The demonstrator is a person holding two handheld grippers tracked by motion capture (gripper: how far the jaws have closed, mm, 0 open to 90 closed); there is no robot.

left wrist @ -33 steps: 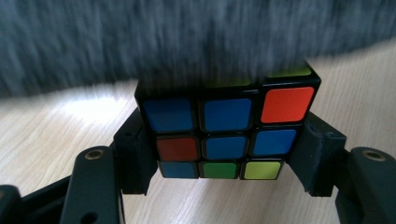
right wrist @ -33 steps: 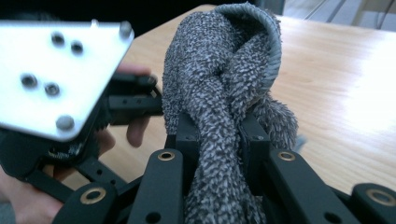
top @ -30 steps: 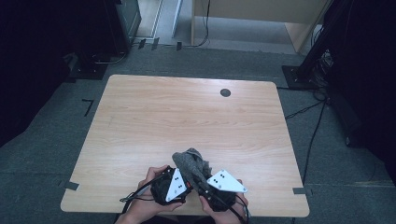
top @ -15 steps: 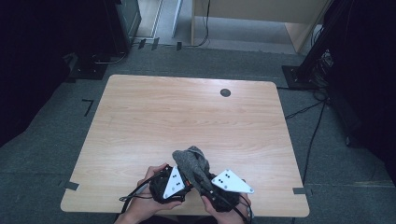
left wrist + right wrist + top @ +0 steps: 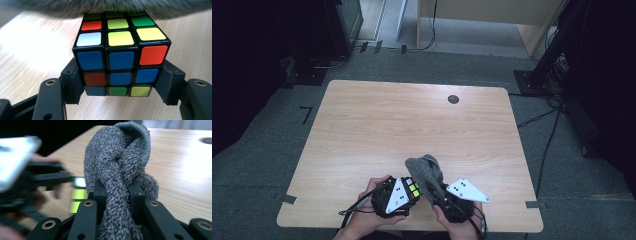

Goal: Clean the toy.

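Observation:
A scrambled puzzle cube with black edges sits clamped between the jaws of my left gripper, just above the wooden table. In the high view the cube shows beside the left gripper near the table's front edge. My right gripper is shut on a bunched grey fuzzy cloth, which stands up from its jaws. The cloth hangs right over the far top edge of the cube, and the right gripper is close beside the left one.
A dark round grommet is set in the table near its far edge. Cables trail on the grey floor at the right, and dark stands and furniture stand beyond the table. Both hands come in at the front edge.
The cloth, held by my right gripper, has shifted slightly right and forward over the cube. The left gripper and cube have stayed nearly in place.

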